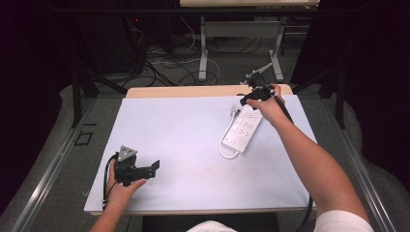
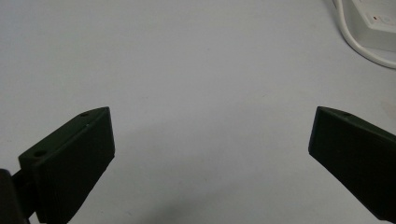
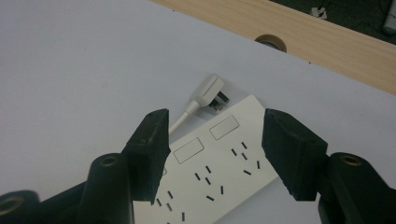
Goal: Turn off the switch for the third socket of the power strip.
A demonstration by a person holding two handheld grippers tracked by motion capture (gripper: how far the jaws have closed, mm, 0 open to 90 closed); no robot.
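White sheeting is covering most of the wooden table (image 1: 145,92) where I am working, and dark floor with tangled cables is lying beyond its far edge. I am holding my right gripper (image 3: 212,156) over the far end of the white power strip (image 1: 243,129), its jaws standing partly apart on either side of the strip's width, with nothing pressed between them; I judge I am lining up to take the strip by its two long sides. Just past the jaws, the strip's own white plug (image 3: 208,91) is lying beside that far end, its cord (image 1: 226,151) looping back along the strip's left side to the near end. My left gripper (image 1: 147,169) is resting near the front left of the sheet, jaws wide apart and clamped on nothing, well apart from the strip, seemingly waiting its turn. From its view, a corner of the strip and a curve of cord are showing at the upper right. Bare sheet is stretching between my two hands, giving open room to drag the strip toward me. The strip's far end is lying near the sheet's back edge, where a strip of bare wood with a round cable hole (image 3: 271,43) is showing.
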